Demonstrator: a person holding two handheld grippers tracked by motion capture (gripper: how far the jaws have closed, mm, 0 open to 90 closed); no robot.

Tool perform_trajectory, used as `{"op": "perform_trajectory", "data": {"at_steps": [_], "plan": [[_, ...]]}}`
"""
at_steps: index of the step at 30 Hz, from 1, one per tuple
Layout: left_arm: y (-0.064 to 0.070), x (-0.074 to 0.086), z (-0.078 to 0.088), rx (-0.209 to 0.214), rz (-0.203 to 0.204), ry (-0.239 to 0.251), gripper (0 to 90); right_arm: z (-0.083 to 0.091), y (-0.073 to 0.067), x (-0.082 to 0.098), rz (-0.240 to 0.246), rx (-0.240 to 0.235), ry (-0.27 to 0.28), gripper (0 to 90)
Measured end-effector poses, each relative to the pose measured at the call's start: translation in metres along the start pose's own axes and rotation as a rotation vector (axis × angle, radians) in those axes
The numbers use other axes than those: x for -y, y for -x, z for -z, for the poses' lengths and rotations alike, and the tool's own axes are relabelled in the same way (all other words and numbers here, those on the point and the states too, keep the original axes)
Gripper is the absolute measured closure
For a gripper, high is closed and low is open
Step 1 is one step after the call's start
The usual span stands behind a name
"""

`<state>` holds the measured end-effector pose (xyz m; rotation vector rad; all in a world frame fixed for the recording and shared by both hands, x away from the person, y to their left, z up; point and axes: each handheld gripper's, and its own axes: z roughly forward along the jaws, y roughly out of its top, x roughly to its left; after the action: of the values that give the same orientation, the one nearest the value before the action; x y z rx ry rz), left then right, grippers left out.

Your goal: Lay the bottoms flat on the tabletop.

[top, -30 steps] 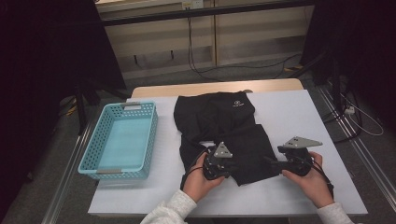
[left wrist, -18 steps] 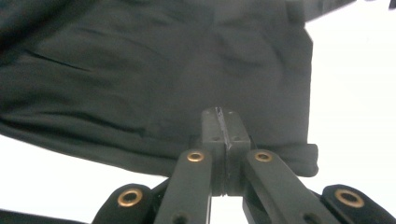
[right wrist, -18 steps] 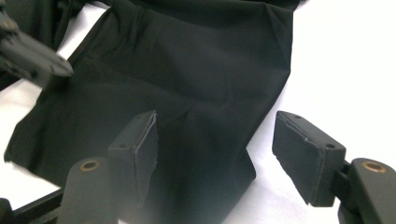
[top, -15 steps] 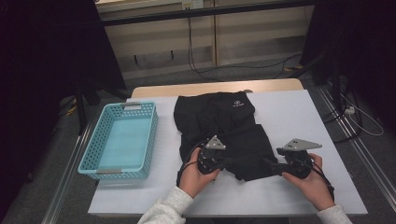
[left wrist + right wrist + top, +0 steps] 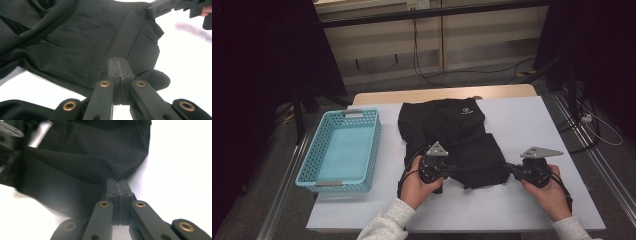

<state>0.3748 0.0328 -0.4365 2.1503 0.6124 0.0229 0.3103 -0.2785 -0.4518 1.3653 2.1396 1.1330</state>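
A black garment [image 5: 452, 130] lies spread on the white table [image 5: 522, 120], a small white logo near its far end. My left gripper [image 5: 457, 169] is at the garment's near edge, jaws pressed together on a fold of cloth [image 5: 75, 45] at the tips [image 5: 117, 62]. My right gripper [image 5: 508, 167] is at the near right corner. Its jaws have just closed, and the cloth [image 5: 87, 152] gathers to a point at its tips [image 5: 117, 183]. Each gripper points inward at the other.
A light blue plastic basket [image 5: 319, 150] stands on the table's left side, with nothing in it. White tabletop lies bare to the right of the garment and along the near edge. Cables run across the floor beyond the table.
My left gripper has shifted a little left and up with the garment's near edge. The right hand has stayed where it was.
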Motion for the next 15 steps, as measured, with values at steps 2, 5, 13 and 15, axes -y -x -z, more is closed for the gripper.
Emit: {"op": "perform_trajectory", "data": {"at_steps": [2, 5, 13, 15], "plan": [[-0.003, -0.002, 0.004, -0.008, 0.007, 0.020, 90.0, 0.003, -0.001, -0.005, 0.004, -0.011, 0.015, 89.9], [-0.009, -0.003, 0.010, -0.023, 0.018, 0.038, 90.0, 0.001, -0.003, -0.016, 0.021, -0.008, 0.030, 89.9], [-0.023, 0.006, 0.004, -0.057, 0.038, 0.005, 90.0, -0.037, -0.007, -0.023, 0.064, 0.054, -0.037, 84.0], [-0.024, 0.009, 0.003, -0.054, 0.048, -0.007, 90.0, -0.043, -0.010, -0.020, 0.049, 0.037, -0.054, 75.2]]}}
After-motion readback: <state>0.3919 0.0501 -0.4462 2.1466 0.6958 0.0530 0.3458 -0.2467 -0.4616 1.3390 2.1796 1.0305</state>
